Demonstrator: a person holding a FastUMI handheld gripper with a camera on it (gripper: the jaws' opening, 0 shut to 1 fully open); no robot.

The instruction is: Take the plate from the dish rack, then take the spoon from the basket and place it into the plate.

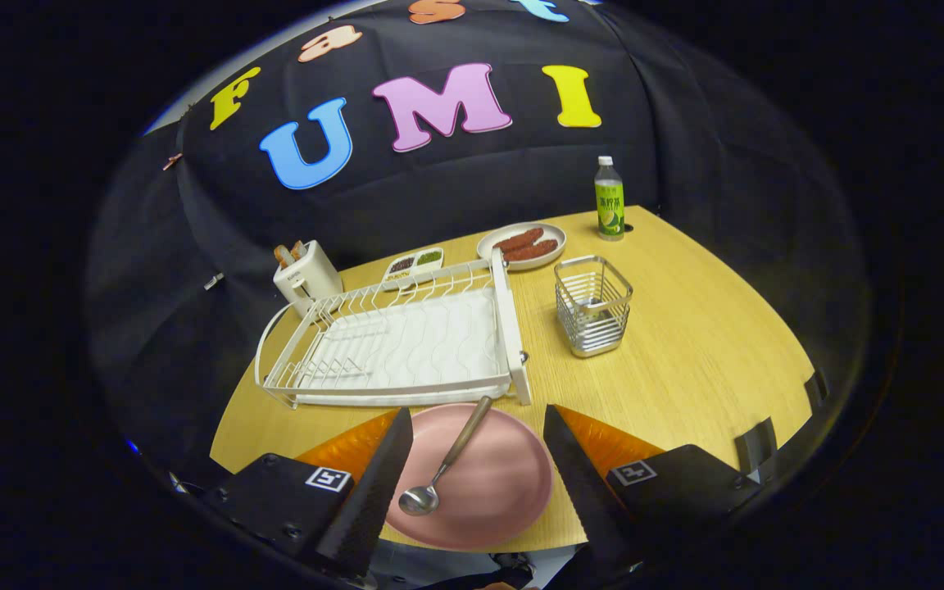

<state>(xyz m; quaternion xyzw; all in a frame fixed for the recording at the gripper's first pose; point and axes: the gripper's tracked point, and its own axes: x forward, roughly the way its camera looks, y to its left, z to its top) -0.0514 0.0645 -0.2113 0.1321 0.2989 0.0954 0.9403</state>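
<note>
Pink plate (488,483) flat on the wooden table (701,369), just in front of the white dish rack (406,344), lying between the two fingers. Spoon (447,467) resting in the plate, bowl down near the left finger, wooden handle slanting up and over the plate's far rim toward the rack's front edge. Gripper (476,471) spread wide, fingers apart on either side of the plate, pressing on nothing; whether the tips touch the plate's rim cannot be told. Dish rack empty of dishes, wire frame over a white drip tray, long side running left from its upright end panel. To the right of the rack, a metal wire basket (593,305) standing upright on the table, apart from the rack. Behind the rack, a small two-part white dish (413,264) with dark and green fillings, and beside it a round plate of sausages (521,244). Farther back, near the table's far corner, a clear bottle (609,199) with a green label, upright. At the rack's left rear corner, a white toaster (306,277) with toast slices poking out of the top.
</note>
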